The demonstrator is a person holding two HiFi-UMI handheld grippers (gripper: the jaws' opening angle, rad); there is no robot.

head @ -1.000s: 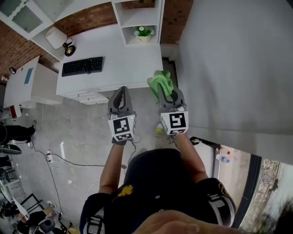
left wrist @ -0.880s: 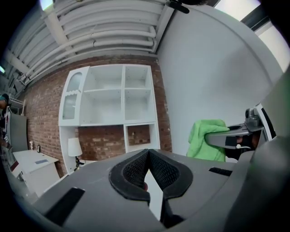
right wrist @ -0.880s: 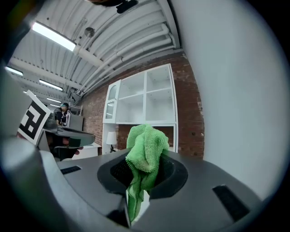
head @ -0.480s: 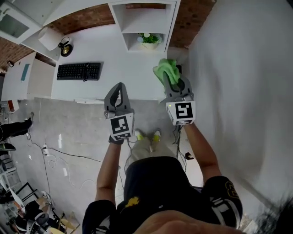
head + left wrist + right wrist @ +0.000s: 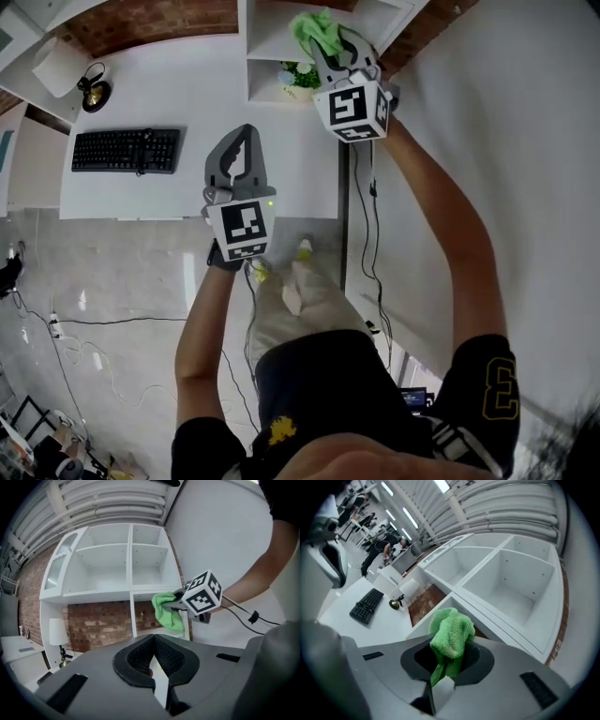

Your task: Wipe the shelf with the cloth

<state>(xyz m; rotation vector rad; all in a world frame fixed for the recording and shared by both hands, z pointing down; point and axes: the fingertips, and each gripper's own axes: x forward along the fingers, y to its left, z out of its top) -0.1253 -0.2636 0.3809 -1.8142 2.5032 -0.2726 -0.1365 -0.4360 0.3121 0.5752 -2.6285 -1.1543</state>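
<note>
cloth, green and bunched, is clamped in the right tongs, which have risen from above the surface to the shelf at top centre. wiping looks ready to start. left tongs hang closed and empty, centre-left.

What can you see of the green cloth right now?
The green cloth is a bright rag with a knitted, microfibre-like look, bunched and crumpled. The right gripper is shut on it: a wad bulges out front and a thinner tail hangs down. It is held high at the white shelf unit; whether it touches the shelf can't be told.
</note>
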